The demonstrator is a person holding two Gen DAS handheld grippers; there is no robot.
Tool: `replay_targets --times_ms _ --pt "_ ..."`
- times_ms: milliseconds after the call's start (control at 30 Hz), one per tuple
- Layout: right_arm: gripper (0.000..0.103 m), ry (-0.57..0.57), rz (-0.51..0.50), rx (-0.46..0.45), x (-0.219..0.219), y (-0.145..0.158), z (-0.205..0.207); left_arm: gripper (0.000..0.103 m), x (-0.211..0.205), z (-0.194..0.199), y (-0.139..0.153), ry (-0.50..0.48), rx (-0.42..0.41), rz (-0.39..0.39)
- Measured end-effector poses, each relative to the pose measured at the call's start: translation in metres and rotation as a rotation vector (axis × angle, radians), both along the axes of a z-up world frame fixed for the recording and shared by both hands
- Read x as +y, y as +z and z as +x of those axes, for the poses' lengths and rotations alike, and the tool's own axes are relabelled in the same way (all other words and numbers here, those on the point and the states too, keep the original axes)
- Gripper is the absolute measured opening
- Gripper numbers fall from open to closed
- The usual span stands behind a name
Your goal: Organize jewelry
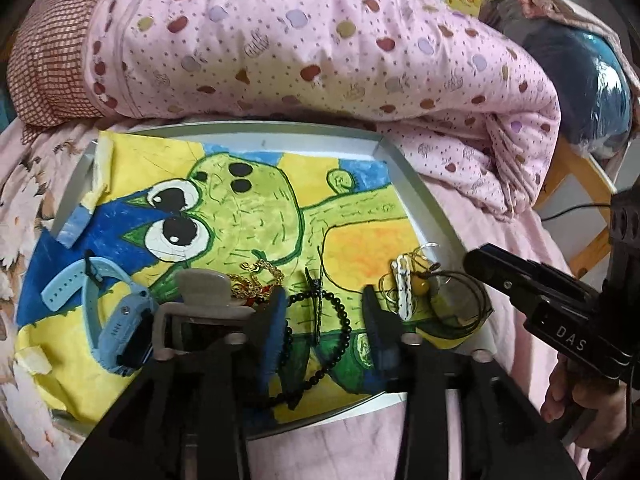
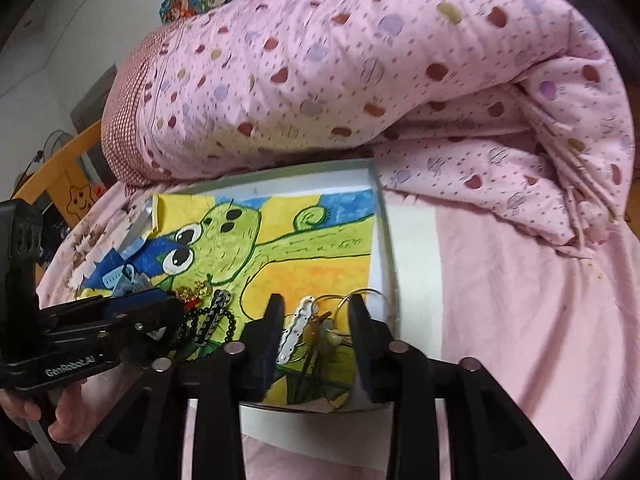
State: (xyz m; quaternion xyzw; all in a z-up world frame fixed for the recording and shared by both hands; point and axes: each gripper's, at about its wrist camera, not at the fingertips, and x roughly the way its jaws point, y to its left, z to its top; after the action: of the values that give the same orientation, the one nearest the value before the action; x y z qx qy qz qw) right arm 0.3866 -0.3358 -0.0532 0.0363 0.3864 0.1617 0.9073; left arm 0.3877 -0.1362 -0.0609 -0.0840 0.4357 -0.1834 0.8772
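Left gripper point(image 1: 326, 320): jaws spread wide, nothing between them; tips straddle the black bead bracelet point(image 1: 334, 344) and a dark hair clip point(image 1: 314, 300) lying across it; right gripper point(image 2: 316, 332): jaws likewise wide apart, holding nothing; tips either side of the white clip point(image 2: 296, 328) and its tangle of thin wire rings point(image 2: 360, 300) and yellow-bead cord point(image 1: 420, 286).

Jewelry placement: all pieces lie loose on the frog drawing point(image 1: 248, 204) inside a shallow white tray point(image 1: 404, 168); blue watch point(image 1: 116, 320) at left, gold chain point(image 1: 256, 278) just beyond a pale lidded item whose nature I cannot tell; pieces bunched along the near edge, some touching or overlapping.

Progress, judged: no sorted rows or compartments visible; the scatter fits either items gathered onto the tray awaiting separation, or a loose layout counted as arranged; the pictures do not settle which.

Writing: "DAS" on the right gripper's body in the left view; "GenRobot.AI" on the left gripper's body in the right view.

Beyond: pink spotted quilt point(image 2: 360, 80) on the bed; cartoon pictures on the wall, no legible text.
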Motion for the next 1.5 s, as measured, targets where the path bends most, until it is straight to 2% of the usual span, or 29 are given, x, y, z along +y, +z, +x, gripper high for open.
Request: replay_targets --times_ms 167,300,533,600,633,767,833,933,1000,1300,1500 --pt "0.050 -0.033 0.013 -0.047 -0.007 0.016 -0.014 0.047 0.008 -0.008 0.015 0.039 -0.032 -0.007" --pt "0.066 -0.049 0.018 -0.094 -0.006 0.030 -0.028 0.065 0.019 -0.019 0.028 0.075 -0.062 -0.026" --pt "0.080 -0.057 0.034 -0.176 0.002 0.058 -0.056 0.066 0.031 -0.041 0.057 0.101 -0.130 -0.020" --pt "0.083 -0.053 0.034 -0.197 0.006 0.065 -0.065 0.085 0.035 -0.050 0.064 0.111 -0.153 -0.023" --pt "0.085 -0.051 0.039 -0.206 0.007 0.068 -0.069 0.088 0.038 -0.055 0.069 0.122 -0.169 -0.031" --pt "0.092 -0.048 0.061 -0.224 0.011 0.078 -0.087 0.089 0.047 -0.072 0.085 0.132 -0.221 -0.043" --pt "0.102 -0.043 0.072 -0.232 0.012 0.082 -0.095 0.089 0.051 -0.081 0.091 0.135 -0.240 -0.038" --pt "0.103 -0.040 0.083 -0.259 0.014 0.089 -0.113 0.093 0.057 -0.096 0.098 0.155 -0.265 -0.031" --pt "0.103 -0.035 0.089 -0.274 0.016 0.093 -0.123 0.101 0.061 -0.107 0.102 0.163 -0.284 -0.030" --pt "0.103 -0.040 0.103 -0.307 0.022 0.095 -0.175 0.101 0.072 -0.160 0.115 0.165 -0.357 -0.004" --pt "0.103 -0.050 0.080 -0.301 0.027 0.077 -0.213 0.101 0.080 -0.202 0.102 0.164 -0.388 0.051"
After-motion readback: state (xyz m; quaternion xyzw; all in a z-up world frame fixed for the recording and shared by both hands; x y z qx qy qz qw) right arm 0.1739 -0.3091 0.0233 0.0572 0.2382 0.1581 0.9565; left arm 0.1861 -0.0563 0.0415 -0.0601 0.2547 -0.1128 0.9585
